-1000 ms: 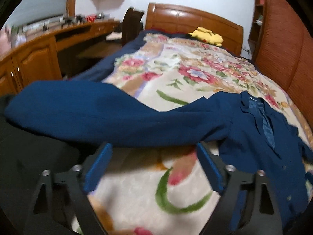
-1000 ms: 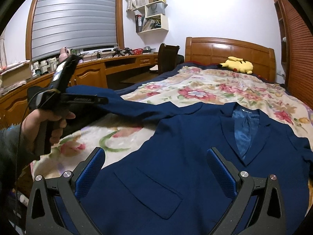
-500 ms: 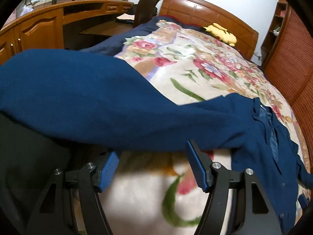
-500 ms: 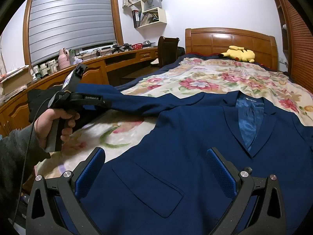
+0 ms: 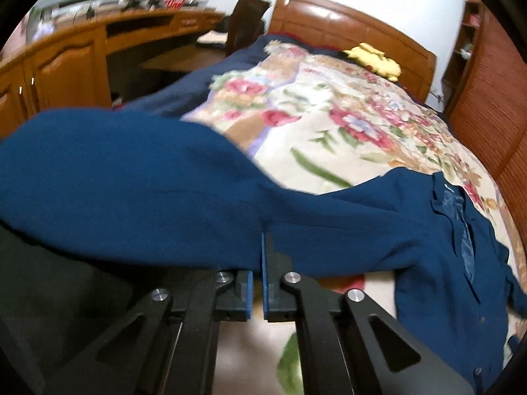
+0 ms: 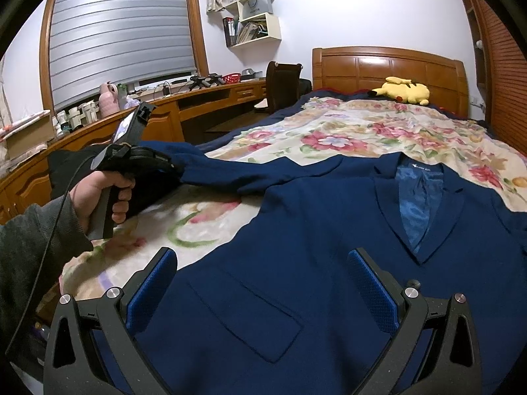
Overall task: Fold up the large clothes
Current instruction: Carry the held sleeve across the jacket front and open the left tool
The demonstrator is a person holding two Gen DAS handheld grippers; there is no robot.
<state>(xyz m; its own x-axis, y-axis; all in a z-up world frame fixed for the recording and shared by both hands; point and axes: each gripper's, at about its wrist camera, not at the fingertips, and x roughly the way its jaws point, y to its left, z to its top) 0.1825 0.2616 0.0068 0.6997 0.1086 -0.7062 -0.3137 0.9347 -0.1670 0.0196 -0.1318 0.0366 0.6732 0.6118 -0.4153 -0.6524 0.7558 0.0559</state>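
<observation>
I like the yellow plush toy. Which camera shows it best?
The right wrist view: the yellow plush toy is sharp there, lying whole by the headboard. The left wrist view shows it too, but blurred and squashed near the top.

We see the left gripper (image 5: 262,247) go from wide open to pinched on the lower edge of the jacket sleeve (image 5: 138,177), its jaws having just been closing with the cloth between them. It sits closer in on the sleeve, which fills more of the left wrist view (blurred). From the right wrist view, the left hand (image 6: 98,194) sits slightly lower against the floral blanket (image 6: 204,220).
</observation>
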